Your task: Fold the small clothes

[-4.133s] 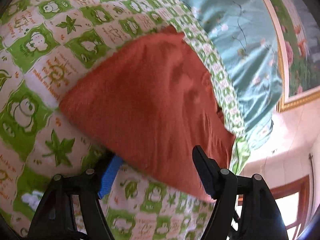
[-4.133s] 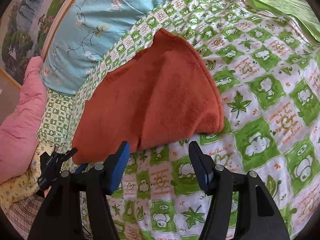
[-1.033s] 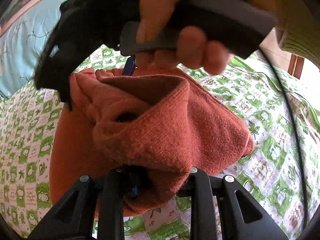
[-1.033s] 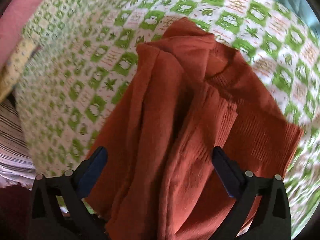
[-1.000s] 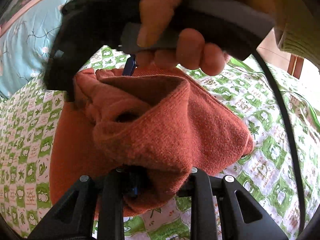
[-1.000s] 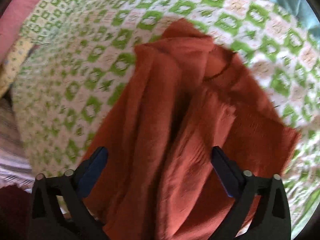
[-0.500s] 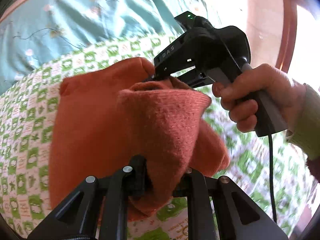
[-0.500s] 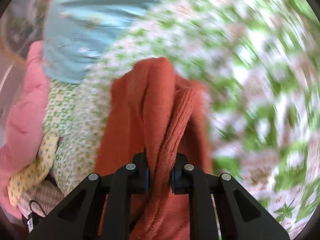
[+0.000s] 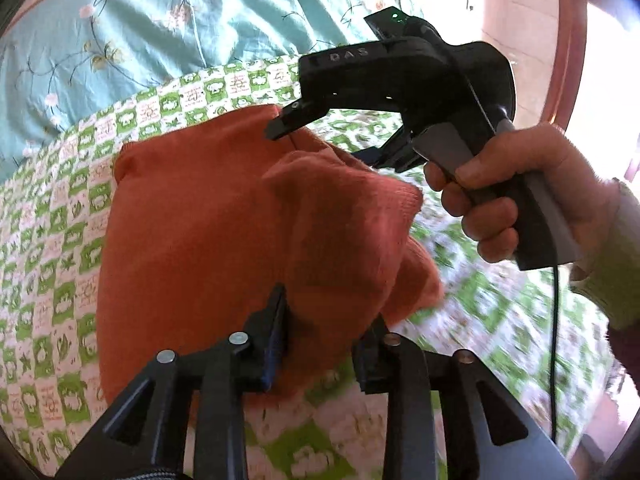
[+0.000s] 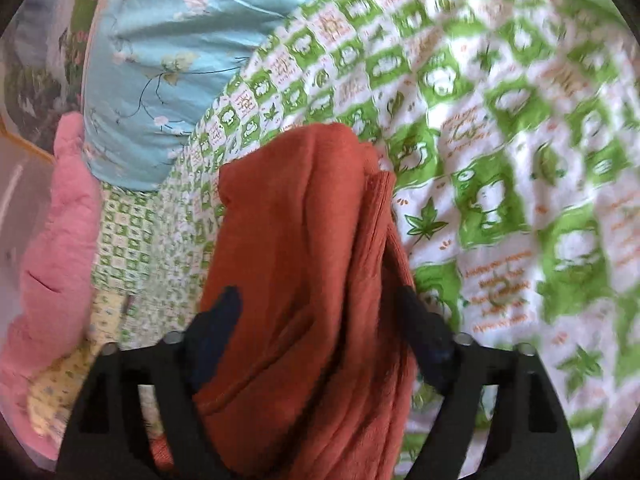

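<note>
left gripper point(image 9: 320, 336): fingers apart, rust-orange knitted garment point(image 9: 224, 216) bunched between them | right gripper point(image 10: 320, 328): fingers spread wide around the garment | garment lies folded over on green-and-white patterned bedsheet point(image 10: 500, 160)

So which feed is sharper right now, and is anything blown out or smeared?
Left wrist view: the orange garment and the right gripper are fairly crisp, the green-patterned bedspread at lower right is motion-smeared, and the window area at top right is blown out white. Right wrist view: softer overall, its own jaws blurred, the bedspread print streaked at right; no glare.
</note>
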`<state>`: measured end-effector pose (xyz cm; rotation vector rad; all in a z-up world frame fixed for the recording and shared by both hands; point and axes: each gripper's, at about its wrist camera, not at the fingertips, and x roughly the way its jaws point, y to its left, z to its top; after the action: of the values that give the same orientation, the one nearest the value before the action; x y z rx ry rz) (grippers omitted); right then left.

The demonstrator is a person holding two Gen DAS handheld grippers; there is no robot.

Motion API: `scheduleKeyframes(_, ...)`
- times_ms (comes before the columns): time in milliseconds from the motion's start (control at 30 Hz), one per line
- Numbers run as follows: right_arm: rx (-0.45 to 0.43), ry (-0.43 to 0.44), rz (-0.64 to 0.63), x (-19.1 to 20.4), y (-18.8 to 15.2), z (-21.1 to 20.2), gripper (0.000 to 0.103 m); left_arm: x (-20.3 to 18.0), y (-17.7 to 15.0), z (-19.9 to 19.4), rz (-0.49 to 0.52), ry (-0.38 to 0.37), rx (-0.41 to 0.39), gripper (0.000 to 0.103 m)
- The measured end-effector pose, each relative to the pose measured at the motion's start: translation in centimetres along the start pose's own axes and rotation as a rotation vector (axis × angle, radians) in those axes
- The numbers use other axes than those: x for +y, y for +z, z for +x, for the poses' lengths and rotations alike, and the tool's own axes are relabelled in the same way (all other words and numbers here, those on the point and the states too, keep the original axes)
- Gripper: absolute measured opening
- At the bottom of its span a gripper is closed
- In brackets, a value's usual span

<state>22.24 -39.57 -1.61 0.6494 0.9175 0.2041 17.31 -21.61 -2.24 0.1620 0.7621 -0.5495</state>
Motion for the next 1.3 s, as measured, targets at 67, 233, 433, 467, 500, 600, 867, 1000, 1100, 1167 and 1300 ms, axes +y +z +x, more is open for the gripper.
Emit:
scheduleKeyframes(67,-0.012,-0.071,-0.028,0.7,-0.5,-0.7,0.088,0.6,-0.5,-1.2,-0.019,-0.034,0.005,0.032)
scheduleKeyframes(233,-0.022,-0.087,-0.047,1.5,-1.7,-1.8,0.098,3.9,-1.6,-3.9,-0.098,-0.035,0.012,0.051)
scheduleKeyframes(433,0.002,-0.062,-0.042,2.1,-2.8,-1.4,0.101,9.7,-1.4,-5.3,-0.242,-0.006,0.002,0.069)
scheduleKeyframes(467,0.011,-0.079,-0.053,2.3,-2.9,-1.1,0.101,11.0,-1.2,-5.0,-0.283,-0.016,0.009,0.070)
scheduleKeyframes(500,0.017,-0.095,-0.062,2.4,-3.0,-0.9,0.101,12.0,-1.0,-4.6,-0.313,-0.029,0.015,0.070)
scheduleKeyframes(600,0.036,-0.092,-0.068,2.1,-3.3,-0.2,0.101,15.1,-0.4,-2.7,-0.406,-0.087,0.048,0.080)
scheduleKeyframes(867,0.056,0.015,-0.003,0.4,-3.1,1.4,0.100,19.0,0.7,5.2,-0.538,-0.270,0.176,0.075)
scheduleKeyframes(1000,0.083,0.069,-0.006,0.6,-3.3,2.4,0.065,18.5,1.5,6.1,-0.473,-0.280,0.161,0.027)
scheduleKeyframes(1100,0.113,0.079,-0.001,1.2,-3.9,3.1,0.040,18.2,1.2,4.6,-0.470,-0.276,0.127,0.024)
scheduleKeyframes(1167,0.101,0.082,-0.034,2.3,-4.3,2.8,0.037,18.4,1.0,2.8,-0.482,-0.292,0.091,0.023)
scheduleKeyframes(1300,0.092,0.150,-0.086,5.3,-5.4,2.7,0.033,18.6,-0.3,-3.5,-0.465,-0.267,0.006,0.023)
